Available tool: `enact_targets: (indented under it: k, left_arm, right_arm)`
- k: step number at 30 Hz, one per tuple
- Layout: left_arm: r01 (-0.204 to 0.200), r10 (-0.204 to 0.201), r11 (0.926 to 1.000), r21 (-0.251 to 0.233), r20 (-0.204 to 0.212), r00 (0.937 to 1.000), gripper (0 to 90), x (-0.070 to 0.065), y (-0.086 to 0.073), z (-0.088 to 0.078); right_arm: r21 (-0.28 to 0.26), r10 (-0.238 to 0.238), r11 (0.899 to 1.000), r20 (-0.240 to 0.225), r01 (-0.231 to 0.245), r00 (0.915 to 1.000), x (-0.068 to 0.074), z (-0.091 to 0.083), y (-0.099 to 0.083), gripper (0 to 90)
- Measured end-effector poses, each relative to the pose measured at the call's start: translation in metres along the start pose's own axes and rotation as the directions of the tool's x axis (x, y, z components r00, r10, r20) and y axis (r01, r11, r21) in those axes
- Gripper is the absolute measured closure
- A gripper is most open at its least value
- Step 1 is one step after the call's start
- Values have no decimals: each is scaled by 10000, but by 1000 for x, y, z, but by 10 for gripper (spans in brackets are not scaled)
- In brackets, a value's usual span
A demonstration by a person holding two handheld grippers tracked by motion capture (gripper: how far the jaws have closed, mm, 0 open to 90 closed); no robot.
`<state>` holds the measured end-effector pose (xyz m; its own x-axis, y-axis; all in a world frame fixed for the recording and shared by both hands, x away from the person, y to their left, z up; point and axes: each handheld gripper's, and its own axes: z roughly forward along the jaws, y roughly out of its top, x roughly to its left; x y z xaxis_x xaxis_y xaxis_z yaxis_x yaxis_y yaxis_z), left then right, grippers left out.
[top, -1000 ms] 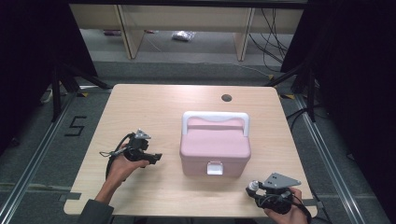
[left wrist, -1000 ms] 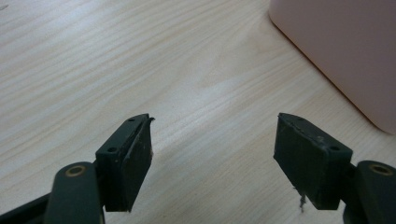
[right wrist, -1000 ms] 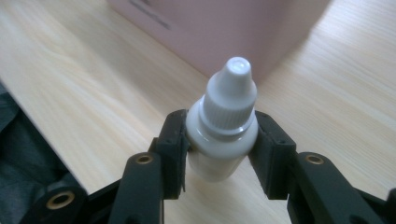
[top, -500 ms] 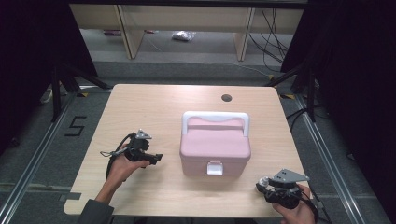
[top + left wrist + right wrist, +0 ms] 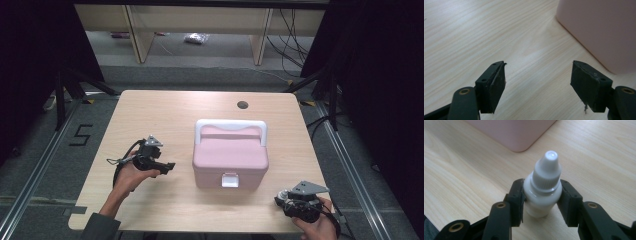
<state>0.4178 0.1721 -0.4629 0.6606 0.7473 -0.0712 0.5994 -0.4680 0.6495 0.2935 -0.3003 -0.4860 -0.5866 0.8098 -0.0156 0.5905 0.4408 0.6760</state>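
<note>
On wooden table (image 5: pixel 165 115), pink box (image 5: pixel 229 157) sits closed.

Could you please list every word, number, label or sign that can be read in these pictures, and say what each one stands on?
"5": marked in black on the grey floor left of the light wooden table, at.
The pink plastic box with a white handle: no lettering visible.
The small white plastic dropper bottle: no label or print on the side that shows.

Glossy white plastic bottle (image 5: pixel 543 195); matt pink plastic box (image 5: pixel 229 157); wood-grain table (image 5: pixel 165 115).
</note>
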Motion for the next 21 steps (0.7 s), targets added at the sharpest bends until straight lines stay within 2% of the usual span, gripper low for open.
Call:
enact_targets:
  k: [1,2,4,5,7,9,10,11,12,14,15,16,17,18,19,21]
  left_arm:
    - [-187,186,9998,84,93,9998,271,-2,5,-2]
    - [-234,232,9997,116,179,9996,270,-3,7,-3]
    - [-287,285,9996,75,308,9991,270,-3,11,-6]
    - [-323,320,9994,88,351,9989,269,-3,12,-7]
    - [-389,390,9992,-35,402,9984,269,-2,18,-12]
    - [-373,375,9993,-59,478,9982,267,-2,23,-17]
    - [-478,478,9989,-23,555,9973,257,-3,27,-19]
    - [-627,628,9980,-32,585,9963,249,-4,32,-23]
    - [-725,722,9974,23,567,9958,246,-5,36,-27]
    - [-955,950,9954,81,521,9941,233,-7,45,-32]
    - [-1123,1115,9936,126,497,9925,230,-8,51,-35]
    - [-1123,1115,9936,126,497,9925,227,-8,51,-35]
    - [-1491,1482,9887,137,517,9876,224,-14,63,-41]
    - [-1606,1603,9870,15,536,9856,222,-16,69,-42]
    - [-1695,1688,9855,83,524,9843,222,-19,74,-44]
    - [-1829,1826,9831,1,560,9816,220,-24,85,-46]
  right_arm:
    - [-21,-72,10000,-19,72,10000,0,0,0,597]
    - [7,229,9997,-36,-229,9997,2,0,0,592]
    - [-40,243,9997,-48,-243,9997,0,-2,1,529]
    - [-174,471,9987,-3,-471,9989,2,-3,1,509]
    - [-317,239,9992,28,-238,9997,-1,-5,2,466]
    - [-350,506,9981,146,-500,9986,0,-8,3,425]
    - [-444,748,9962,-109,-752,9971,2,-6,2,412]
    - [-491,674,9966,132,-667,9976,0,-8,4,400]
    - [-532,900,9945,-6,-899,9959,2,-8,4,393]
    - [-525,932,9943,97,-926,9956,2,-9,4,382]
    - [-487,1091,9929,26,-1088,9940,2,-10,4,377]
    - [-607,999,9932,118,-990,9949,1,-10,5,373]
    - [-696,969,9929,15,-966,9953,1,-10,5,368]
    - [-740,965,9927,69,-957,9953,0,-10,5,364]
    - [-684,1246,9899,35,-1241,9922,2,-11,5,361]
    - [-782,1111,9909,123,-1098,9937,1,-12,5,357]
